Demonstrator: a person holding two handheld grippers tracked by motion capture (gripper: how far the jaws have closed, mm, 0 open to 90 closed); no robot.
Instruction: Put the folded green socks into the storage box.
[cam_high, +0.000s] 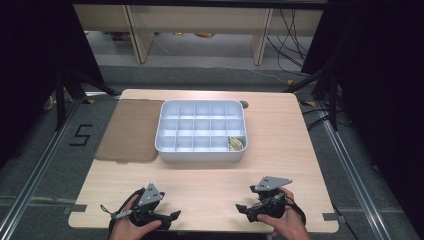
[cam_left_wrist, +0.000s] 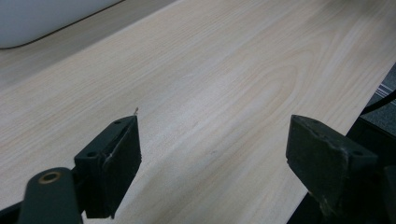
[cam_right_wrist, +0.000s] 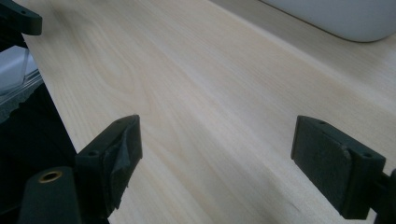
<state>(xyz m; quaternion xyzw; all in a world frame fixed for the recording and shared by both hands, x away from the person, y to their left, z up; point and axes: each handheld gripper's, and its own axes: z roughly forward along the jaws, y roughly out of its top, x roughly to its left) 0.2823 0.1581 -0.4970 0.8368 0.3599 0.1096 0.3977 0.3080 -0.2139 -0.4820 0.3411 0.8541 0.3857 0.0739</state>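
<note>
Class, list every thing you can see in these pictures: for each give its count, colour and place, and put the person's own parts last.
Table: one, light wood, centre of the high view.
Divided tray: one, pale grey-white, on the far middle of the table; many compartments.
Yellowish item: one, in the tray's near right corner compartment; too small to identify.
Brown mat: one, flat on the table, left of the tray.
Numeral 5 mark: one, black, on the floor left of the table.
Cables: several, dark, on the floor at far right.
Left gripper: one, black, near edge, jaws open, empty.
Right gripper: one, black, near edge, jaws open, empty.
Hands: two, holding the grippers.
</note>
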